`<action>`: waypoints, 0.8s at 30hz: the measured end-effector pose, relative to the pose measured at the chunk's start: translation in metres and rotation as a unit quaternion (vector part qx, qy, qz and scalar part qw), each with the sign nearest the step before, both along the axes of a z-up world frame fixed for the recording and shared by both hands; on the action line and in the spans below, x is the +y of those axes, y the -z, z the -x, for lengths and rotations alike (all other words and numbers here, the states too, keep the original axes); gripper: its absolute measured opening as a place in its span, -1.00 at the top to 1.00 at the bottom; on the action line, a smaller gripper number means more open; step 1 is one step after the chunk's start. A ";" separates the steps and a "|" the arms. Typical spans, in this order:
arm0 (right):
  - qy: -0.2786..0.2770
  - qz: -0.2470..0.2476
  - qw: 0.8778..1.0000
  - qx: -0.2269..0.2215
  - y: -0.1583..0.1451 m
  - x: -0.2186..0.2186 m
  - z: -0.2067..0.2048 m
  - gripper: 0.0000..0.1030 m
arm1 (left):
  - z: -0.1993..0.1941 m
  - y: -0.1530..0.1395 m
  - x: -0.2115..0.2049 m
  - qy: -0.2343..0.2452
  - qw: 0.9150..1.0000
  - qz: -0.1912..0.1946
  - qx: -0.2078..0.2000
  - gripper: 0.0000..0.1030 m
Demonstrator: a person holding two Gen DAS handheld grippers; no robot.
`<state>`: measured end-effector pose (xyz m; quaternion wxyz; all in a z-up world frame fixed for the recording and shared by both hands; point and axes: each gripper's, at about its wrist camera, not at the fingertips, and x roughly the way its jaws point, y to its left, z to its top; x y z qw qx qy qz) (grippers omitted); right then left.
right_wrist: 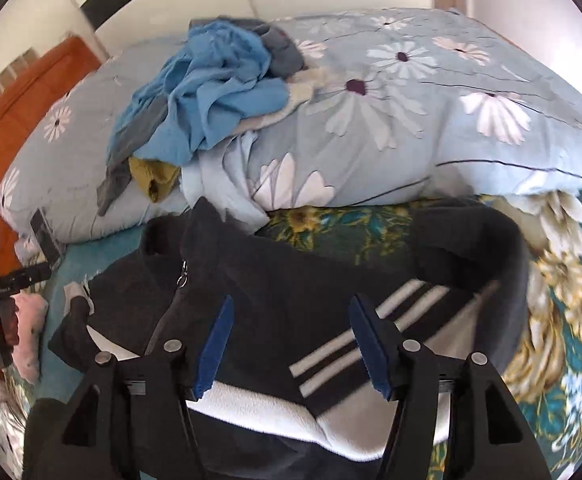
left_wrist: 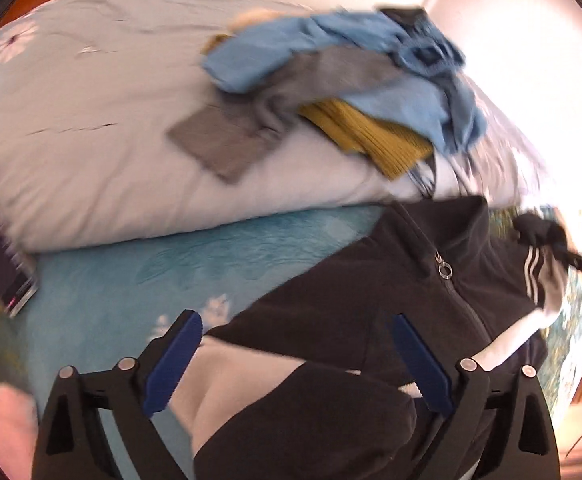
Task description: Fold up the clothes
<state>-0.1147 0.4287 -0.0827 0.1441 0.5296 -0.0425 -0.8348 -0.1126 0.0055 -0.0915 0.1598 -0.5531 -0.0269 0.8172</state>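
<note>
Floral quilted bed (right_wrist: 551, 280) bears a black fleece jacket (left_wrist: 351, 300); both grippers' jaws gape, gripping nothing.

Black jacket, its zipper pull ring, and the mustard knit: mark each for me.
black jacket (right_wrist: 275, 280), right wrist view, chest panel
zipper pull ring (left_wrist: 445, 270), left wrist view, metal ring
mustard knit (left_wrist: 367, 134), left wrist view, ribbed face
</note>
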 end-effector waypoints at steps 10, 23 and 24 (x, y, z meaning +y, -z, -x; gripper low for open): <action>-0.120 -0.048 0.990 -0.050 0.070 -0.050 0.075 -0.20 | 0.050 0.066 0.041 0.104 0.991 0.051 -0.068 -0.93; -0.178 -0.054 0.978 -0.091 0.094 -0.069 0.083 0.23 | 0.068 0.076 0.031 0.132 0.986 -0.009 -0.104 -0.25; -0.181 -0.059 0.978 -0.090 0.094 -0.071 0.079 0.35 | 0.069 0.074 0.028 0.129 0.986 -0.013 -0.107 -0.04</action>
